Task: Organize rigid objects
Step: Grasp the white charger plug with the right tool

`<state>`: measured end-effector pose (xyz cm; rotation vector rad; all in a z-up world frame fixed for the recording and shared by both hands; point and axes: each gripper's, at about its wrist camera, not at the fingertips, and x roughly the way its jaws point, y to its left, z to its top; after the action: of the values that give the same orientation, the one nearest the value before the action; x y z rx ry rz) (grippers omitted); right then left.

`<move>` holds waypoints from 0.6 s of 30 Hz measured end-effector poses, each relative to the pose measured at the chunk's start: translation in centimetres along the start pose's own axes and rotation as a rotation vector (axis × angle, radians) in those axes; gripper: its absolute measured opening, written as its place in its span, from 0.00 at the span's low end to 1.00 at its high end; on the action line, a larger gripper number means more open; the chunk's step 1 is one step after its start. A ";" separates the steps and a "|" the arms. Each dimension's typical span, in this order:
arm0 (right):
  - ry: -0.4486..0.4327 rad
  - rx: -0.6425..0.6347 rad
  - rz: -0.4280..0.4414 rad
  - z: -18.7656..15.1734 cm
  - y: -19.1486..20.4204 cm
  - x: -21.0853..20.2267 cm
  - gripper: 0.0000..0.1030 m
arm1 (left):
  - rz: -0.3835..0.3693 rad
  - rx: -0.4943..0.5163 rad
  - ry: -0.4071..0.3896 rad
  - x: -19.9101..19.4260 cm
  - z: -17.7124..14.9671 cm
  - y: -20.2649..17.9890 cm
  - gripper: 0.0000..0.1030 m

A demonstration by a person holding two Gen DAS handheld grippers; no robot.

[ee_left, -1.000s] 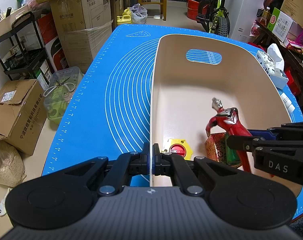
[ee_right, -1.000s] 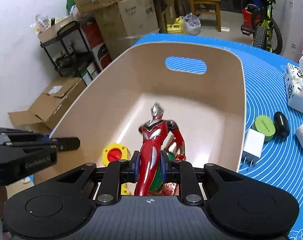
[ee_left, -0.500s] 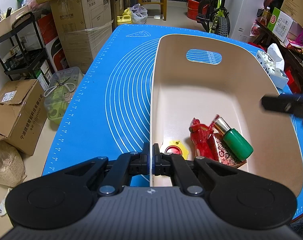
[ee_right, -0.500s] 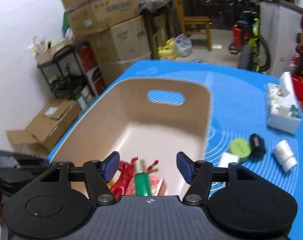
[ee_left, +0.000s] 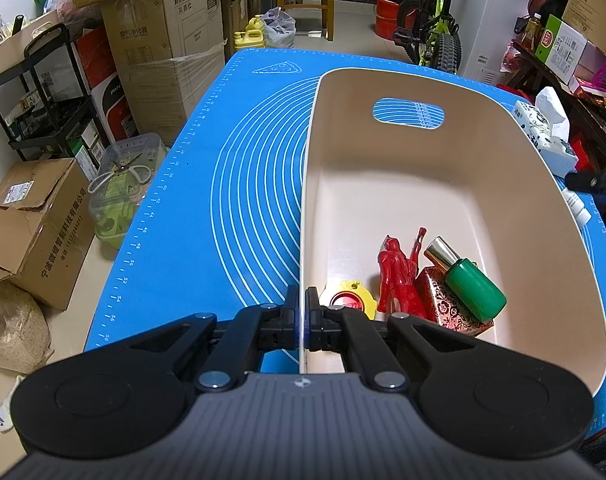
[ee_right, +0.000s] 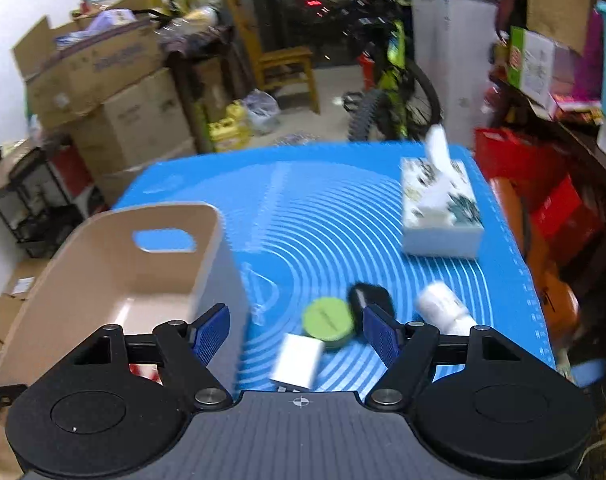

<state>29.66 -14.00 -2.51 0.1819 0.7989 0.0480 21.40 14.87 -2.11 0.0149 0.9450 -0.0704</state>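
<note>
Red figure now flat, head away.

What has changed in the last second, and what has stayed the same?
The right gripper let go of the red figure, which now lies in the bin; its jaws have just been opening, empty, and it swung toward the items on the mat. The left gripper stays clamped on the bin's rim.
</note>
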 end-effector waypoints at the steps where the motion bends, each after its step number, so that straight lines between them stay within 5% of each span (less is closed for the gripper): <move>1: 0.011 0.002 -0.004 -0.2 -0.2 0.6 0.76 | 0.001 0.001 0.000 0.0 0.0 0.0 0.04; 18: 0.105 -0.059 0.068 -3.0 -0.8 7.1 0.76 | 0.000 0.001 0.000 0.0 0.0 -0.1 0.04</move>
<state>32.44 -13.55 -9.79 0.1519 0.8952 0.1459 21.38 14.79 -2.12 0.0156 0.9445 -0.0707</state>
